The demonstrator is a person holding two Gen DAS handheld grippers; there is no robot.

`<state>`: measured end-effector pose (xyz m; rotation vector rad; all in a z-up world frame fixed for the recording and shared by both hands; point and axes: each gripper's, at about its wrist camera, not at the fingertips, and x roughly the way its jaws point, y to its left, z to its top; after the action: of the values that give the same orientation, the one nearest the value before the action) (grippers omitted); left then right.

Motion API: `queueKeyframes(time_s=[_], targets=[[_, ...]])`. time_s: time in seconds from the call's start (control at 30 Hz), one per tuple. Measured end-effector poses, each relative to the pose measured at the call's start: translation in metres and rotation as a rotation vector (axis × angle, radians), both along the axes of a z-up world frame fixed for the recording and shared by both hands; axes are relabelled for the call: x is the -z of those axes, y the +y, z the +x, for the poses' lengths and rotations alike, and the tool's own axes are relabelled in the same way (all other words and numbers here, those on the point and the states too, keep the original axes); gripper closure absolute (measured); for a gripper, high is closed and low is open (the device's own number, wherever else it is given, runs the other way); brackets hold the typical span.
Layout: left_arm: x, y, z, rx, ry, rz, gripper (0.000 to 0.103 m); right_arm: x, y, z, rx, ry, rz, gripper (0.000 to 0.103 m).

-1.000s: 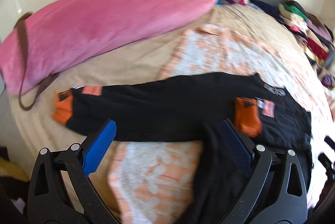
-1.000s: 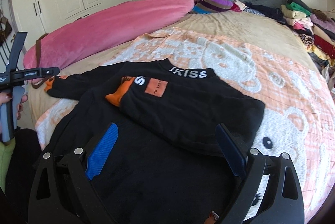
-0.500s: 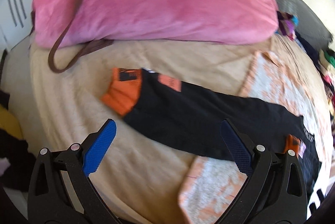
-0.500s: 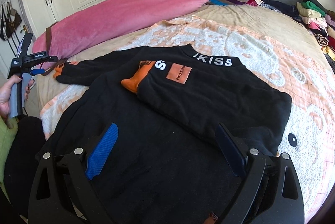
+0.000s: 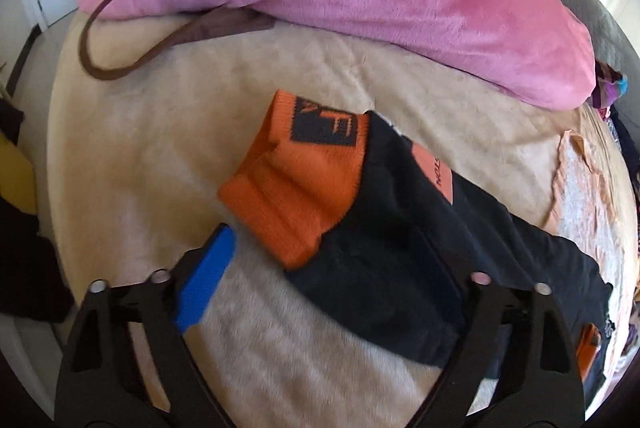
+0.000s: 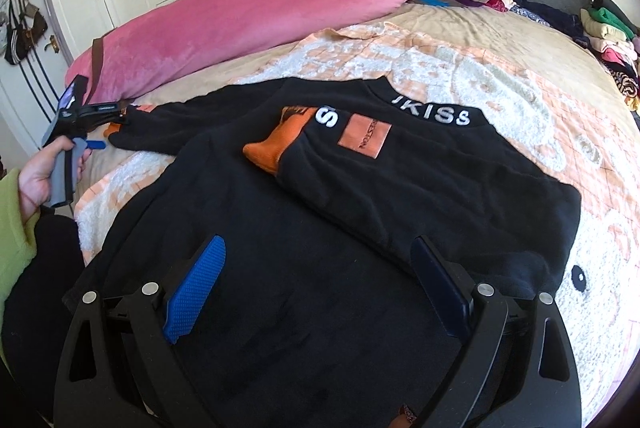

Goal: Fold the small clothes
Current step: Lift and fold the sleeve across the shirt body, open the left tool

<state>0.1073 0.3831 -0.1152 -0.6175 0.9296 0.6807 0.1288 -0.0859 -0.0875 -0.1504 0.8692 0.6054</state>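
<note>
Right wrist view: black sweater (image 6: 360, 228) collar reads "KISS"; right claw (image 6: 316, 288) gapes empty, left claw (image 5: 332, 280) closing around sleeve (image 5: 400, 248).

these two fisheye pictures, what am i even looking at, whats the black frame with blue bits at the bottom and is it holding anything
Each picture comes from a camera mounted on a hand-held tool, looking forward along its two fingers. A person holds one tool in each hand; there is no robot.

The black frame with blue pads is the tongs themselves. In the left view, the left tongs are closing around the orange ribbed cuff of a black sweatshirt's outstretched sleeve; the pads do not press on it yet.

In the right view, the right tongs hang open over the black sweatshirt with white letters, holding nothing. Its other sleeve is already folded across the chest. At the left edge you see the person's hand gripping the other tool.

Everything lies on a bed with a peach patterned blanket and a long pink plush pillow.
</note>
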Motion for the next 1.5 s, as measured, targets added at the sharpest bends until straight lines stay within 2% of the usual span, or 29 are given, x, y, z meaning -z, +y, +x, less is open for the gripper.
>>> queueKeyframes(time_s=[0.03, 0.1, 0.2, 0.3, 0.5, 0.7, 0.83, 1.03, 1.2, 1.3, 1.43, 1.5], targets=[[0.0, 0.0, 0.003, 0.001, 0.005, 0.013, 0.047, 0.002, 0.0, 0.0, 0.002, 0.01, 0.004, 0.01], [-0.001, 0.0, 0.007, 0.034, -0.029, 0.004, 0.08, 0.005, -0.002, 0.001, 0.007, 0.03, 0.019, 0.01], [-0.003, -0.007, 0.011, 0.082, -0.037, 0.012, 0.089, 0.006, -0.008, 0.003, 0.021, 0.04, 0.041, 0.01], [-0.017, -0.017, 0.007, 0.116, -0.098, 0.021, 0.09, 0.004, -0.013, 0.004, 0.036, 0.044, 0.063, 0.01], [-0.066, -0.066, -0.003, 0.238, -0.23, 0.043, 0.09, -0.001, -0.021, 0.005, 0.06, 0.039, 0.084, 0.01], [-0.117, -0.146, 0.008, 0.433, -0.327, 0.052, 0.094, -0.013, -0.037, 0.006, 0.096, 0.019, 0.125, 0.01], [-0.131, -0.208, 0.02, 0.581, -0.342, 0.045, 0.094, -0.021, -0.053, 0.008, 0.138, 0.012, 0.162, 0.01], [-0.111, -0.293, 0.04, 0.764, -0.273, 0.004, 0.094, -0.026, -0.083, 0.012, 0.215, 0.012, 0.207, 0.01], [-0.079, -0.332, 0.048, 0.855, -0.193, 0.006, 0.094, -0.028, -0.099, 0.015, 0.258, 0.011, 0.227, 0.01], [-0.057, -0.351, 0.05, 0.912, -0.148, -0.019, 0.093, -0.026, -0.104, 0.017, 0.272, 0.027, 0.248, 0.01], [-0.035, -0.371, 0.053, 0.992, -0.117, -0.056, 0.081, -0.022, -0.104, 0.019, 0.281, 0.056, 0.269, 0.01], [-0.028, -0.378, 0.052, 1.022, -0.101, -0.052, 0.068, -0.02, -0.104, 0.02, 0.284, 0.072, 0.268, 0.01]])
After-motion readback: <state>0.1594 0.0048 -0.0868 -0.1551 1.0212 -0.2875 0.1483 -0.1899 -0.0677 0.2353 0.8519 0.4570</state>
